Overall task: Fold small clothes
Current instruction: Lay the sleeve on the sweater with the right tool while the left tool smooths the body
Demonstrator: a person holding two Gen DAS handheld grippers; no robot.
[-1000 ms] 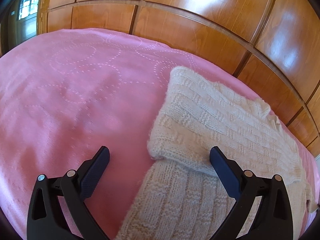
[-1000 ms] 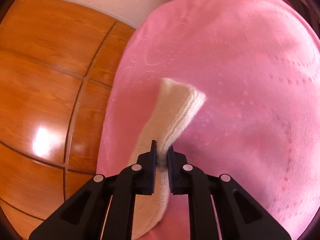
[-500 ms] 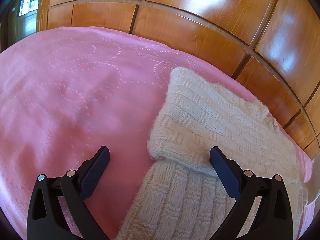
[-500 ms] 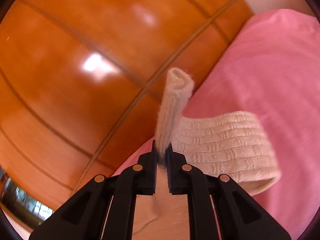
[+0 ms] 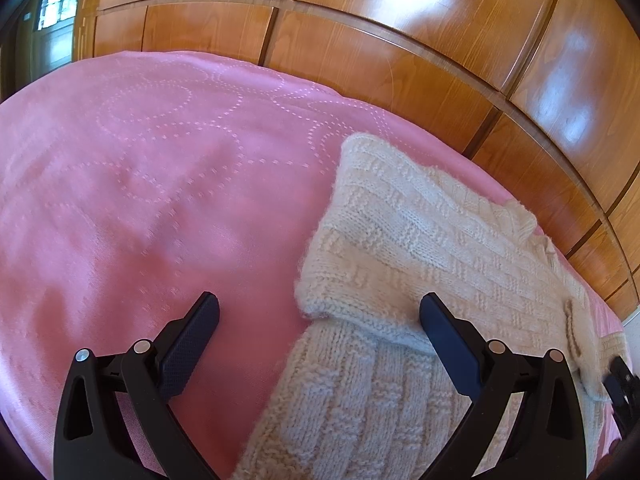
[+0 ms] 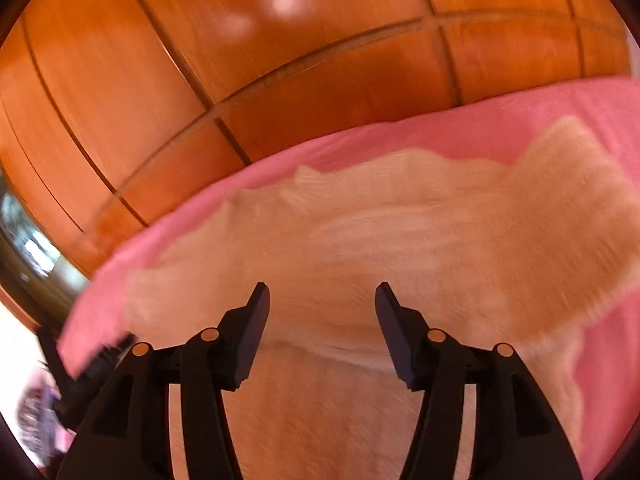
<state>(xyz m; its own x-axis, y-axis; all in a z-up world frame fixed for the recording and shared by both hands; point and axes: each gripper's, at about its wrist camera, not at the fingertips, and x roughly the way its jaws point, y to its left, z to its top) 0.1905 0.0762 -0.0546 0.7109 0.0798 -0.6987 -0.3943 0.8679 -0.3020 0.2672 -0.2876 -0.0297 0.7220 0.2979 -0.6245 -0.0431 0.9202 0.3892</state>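
While the cream knitted sweater [image 5: 420, 264] lies along the pink bedspread's [image 5: 140, 200] far edge by the wooden panelling [image 5: 400, 60], one sleeve already doubled over its body, the right gripper [image 6: 322, 304] has just been opening its jaws above the knit, nothing between them now; the left gripper [image 5: 320, 316] hovers with fingers spread wide, straddling the folded sleeve's edge, clamping nothing. The release looks done; to finish well, I would check the dropped sleeve lies flat and square, then take the hem with both grippers and fold evenly, avoiding snagging the loose yarn.
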